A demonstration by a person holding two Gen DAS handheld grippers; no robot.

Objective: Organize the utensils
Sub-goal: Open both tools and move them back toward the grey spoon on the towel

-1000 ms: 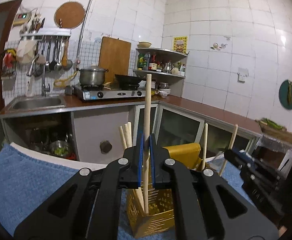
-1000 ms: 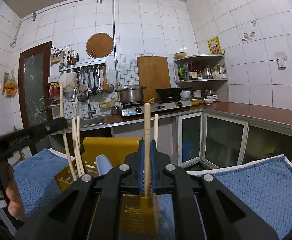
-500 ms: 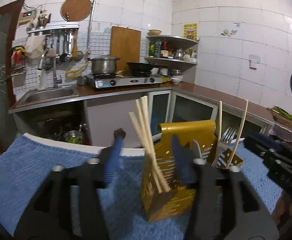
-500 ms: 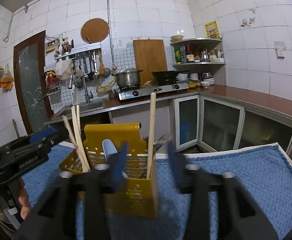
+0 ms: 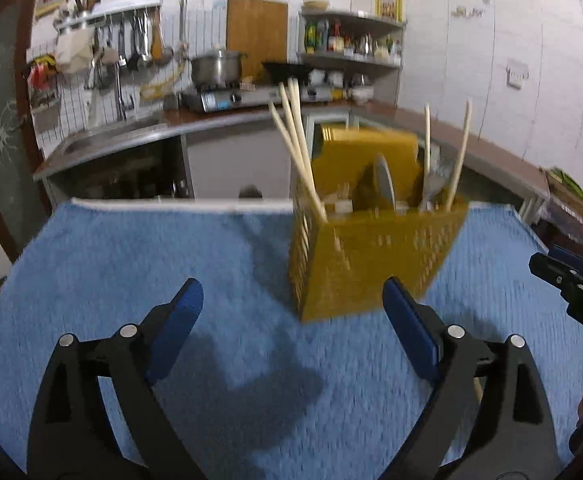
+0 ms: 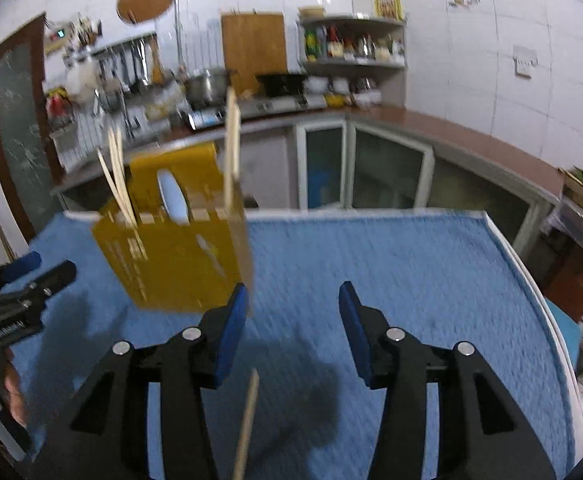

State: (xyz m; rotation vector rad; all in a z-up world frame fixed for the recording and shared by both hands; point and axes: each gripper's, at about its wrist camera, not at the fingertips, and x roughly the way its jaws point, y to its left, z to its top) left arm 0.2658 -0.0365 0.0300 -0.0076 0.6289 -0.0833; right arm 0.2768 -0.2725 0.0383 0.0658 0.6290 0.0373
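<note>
We hover over the blue towel [image 5: 131, 264] with both tools empty. Our left gripper [image 5: 291, 304] has its jaws opening wide with nothing between them, and our right gripper [image 6: 293, 304] stands partly open, also holding nothing. The yellow perforated utensil caddy [image 5: 375, 256] sits upright on the towel, just ahead of both. Wooden chopsticks [image 5: 297, 152] lean out of its left compartment, two more [image 5: 457, 156] stand at the right end beside what looks like a fork, and a pale spoon [image 6: 173, 198] rests in the middle, so like seems to be sorted with like. One loose chopstick [image 6: 247, 420] lies near our right gripper, apparently not yet stowed.
</note>
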